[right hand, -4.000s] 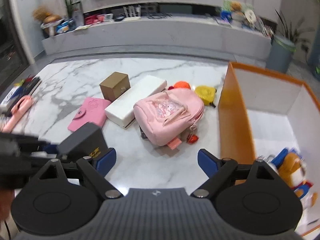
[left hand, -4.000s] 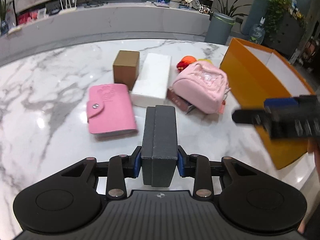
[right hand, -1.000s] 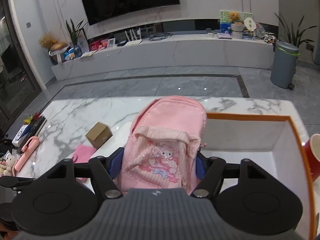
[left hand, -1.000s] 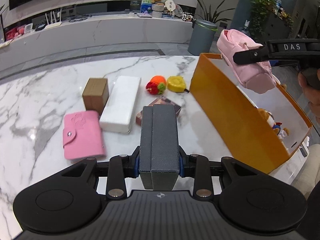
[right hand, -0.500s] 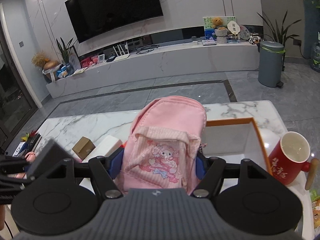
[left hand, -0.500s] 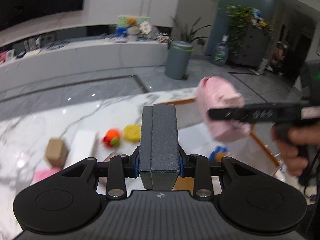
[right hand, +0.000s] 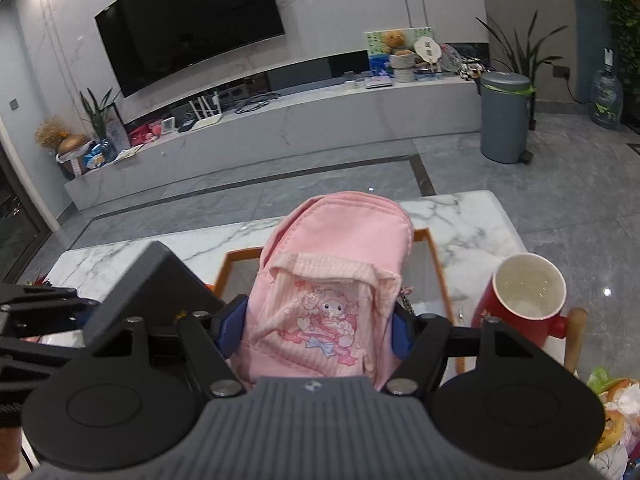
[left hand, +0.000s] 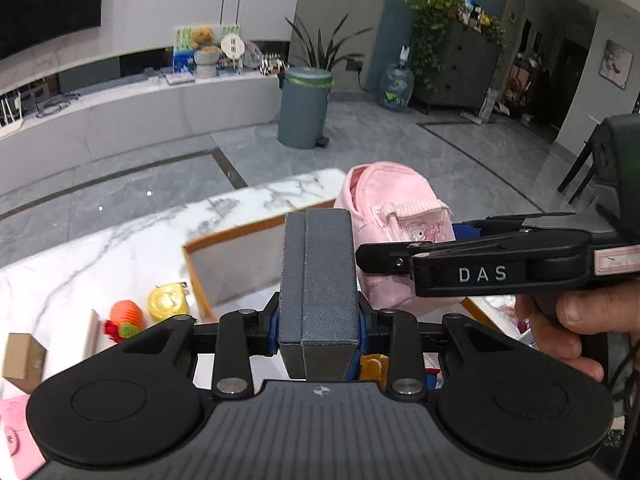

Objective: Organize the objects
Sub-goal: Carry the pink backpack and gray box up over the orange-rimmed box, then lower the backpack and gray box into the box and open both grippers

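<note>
My left gripper (left hand: 319,330) is shut on a dark grey box (left hand: 318,280) and holds it up over the orange storage box (left hand: 256,229). My right gripper (right hand: 316,334) is shut on a pink mini backpack (right hand: 336,280), also raised over the orange box (right hand: 232,258). The backpack (left hand: 384,204) and the right gripper's black side show in the left wrist view, just right of the grey box. The grey box (right hand: 156,288) shows at the left in the right wrist view. An orange toy (left hand: 126,316), a yellow tape measure (left hand: 168,302), a brown box (left hand: 20,356) and a pink wallet (left hand: 16,428) lie on the marble table (left hand: 120,248).
A red mug (right hand: 524,300) with a wooden handle stands right of the orange box. Snack wrappers (right hand: 612,412) lie at the table's right edge. Toys lie inside the orange box (left hand: 374,366). A grey bin (right hand: 506,116) stands on the floor beyond.
Both grippers have risen and come closer together over the orange box, each still holding its object. The backpack now sits just right of the grey box in the left wrist view.
</note>
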